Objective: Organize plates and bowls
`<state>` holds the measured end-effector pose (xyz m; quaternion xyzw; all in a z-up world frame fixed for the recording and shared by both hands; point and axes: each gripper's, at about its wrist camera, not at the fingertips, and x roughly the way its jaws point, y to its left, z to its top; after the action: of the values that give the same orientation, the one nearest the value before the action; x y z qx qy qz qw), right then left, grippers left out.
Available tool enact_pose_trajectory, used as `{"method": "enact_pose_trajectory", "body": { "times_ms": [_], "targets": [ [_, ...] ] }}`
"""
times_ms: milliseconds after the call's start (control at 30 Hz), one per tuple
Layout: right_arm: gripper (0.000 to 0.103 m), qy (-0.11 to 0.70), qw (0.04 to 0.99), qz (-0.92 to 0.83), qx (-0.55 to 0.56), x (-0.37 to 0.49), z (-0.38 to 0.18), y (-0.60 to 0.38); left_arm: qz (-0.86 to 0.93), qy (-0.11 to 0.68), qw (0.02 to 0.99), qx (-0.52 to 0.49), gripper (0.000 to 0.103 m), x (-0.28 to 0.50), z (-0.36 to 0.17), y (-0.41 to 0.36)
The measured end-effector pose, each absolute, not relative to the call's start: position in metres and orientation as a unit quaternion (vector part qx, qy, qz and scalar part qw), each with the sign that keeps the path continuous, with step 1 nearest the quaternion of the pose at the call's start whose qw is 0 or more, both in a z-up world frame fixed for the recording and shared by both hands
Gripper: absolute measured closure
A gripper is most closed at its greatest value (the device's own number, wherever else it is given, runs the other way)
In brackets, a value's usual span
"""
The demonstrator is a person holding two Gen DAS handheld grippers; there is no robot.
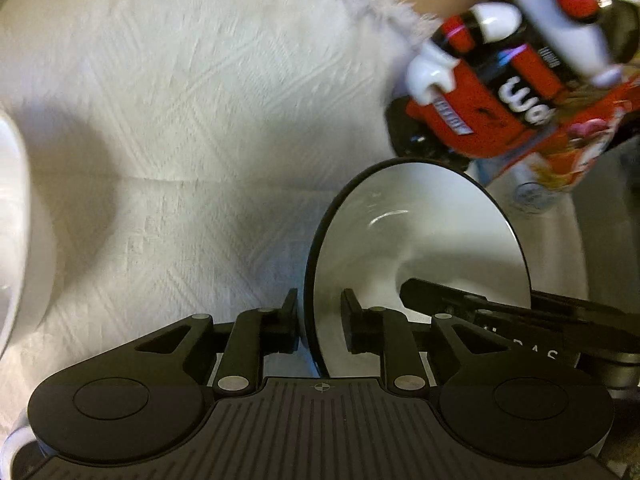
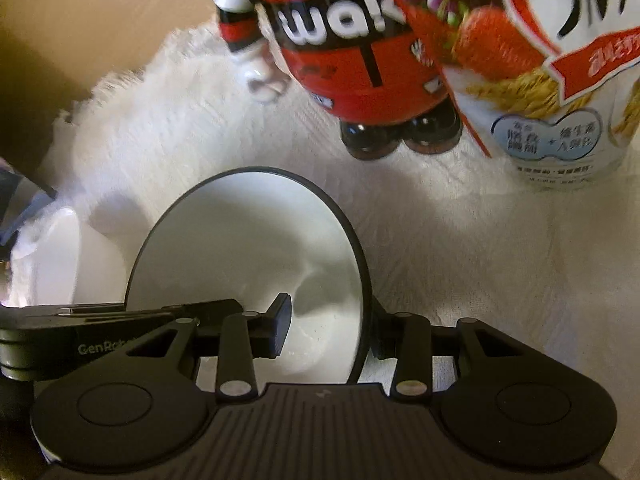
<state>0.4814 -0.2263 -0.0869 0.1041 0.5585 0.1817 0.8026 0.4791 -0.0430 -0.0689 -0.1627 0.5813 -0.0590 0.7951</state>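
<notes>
Crowding the cloth at about one o'clock of the left wrist view stand a red toy figure (image 1: pixel 472 120) and a cereal packet (image 2: pixel 560 92), just beyond the bowl (image 1: pixel 420 236); a second white dish (image 1: pixel 12 216) sits at nine o'clock. Everything rests on a white textured cloth (image 1: pixel 192 128) with a fringed edge over a tan surface. Both claws pinch the dark-rimmed bowl's edge: left gripper (image 1: pixel 318 320) at the bowl's seven o'clock, right gripper (image 2: pixel 326 328) at its five o'clock.

Wood table (image 2: pixel 72 20) w/ white cloth (image 1: pixel 180 120) on it.
</notes>
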Motion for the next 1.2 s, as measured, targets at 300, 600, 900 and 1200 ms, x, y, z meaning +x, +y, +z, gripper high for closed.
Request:
{"method": "enact_pose_trajectory", "body": {
  "times_ms": [300,600,900,1200],
  "targets": [
    [0.063,0.506,0.831,0.209,0.095,0.438,-0.024,-0.234,-0.069,0.544,0.821,-0.161,0.079,0.438,-0.007,-0.047],
    [0.063,0.493,0.837,0.220,0.088,0.373,0.012,-0.260,-0.113,0.544,0.818,-0.148,0.078,0.379,0.018,-0.073],
    [0.063,0.516,0.827,0.207,0.088,0.315,-0.005,-0.280,-0.146,0.572,0.798,-0.125,0.078,0.332,-0.006,-0.099],
    [0.063,0.543,0.811,0.194,0.096,0.293,-0.029,-0.288,-0.148,0.595,0.781,-0.118,0.078,0.314,-0.029,-0.105]
  ]
}}
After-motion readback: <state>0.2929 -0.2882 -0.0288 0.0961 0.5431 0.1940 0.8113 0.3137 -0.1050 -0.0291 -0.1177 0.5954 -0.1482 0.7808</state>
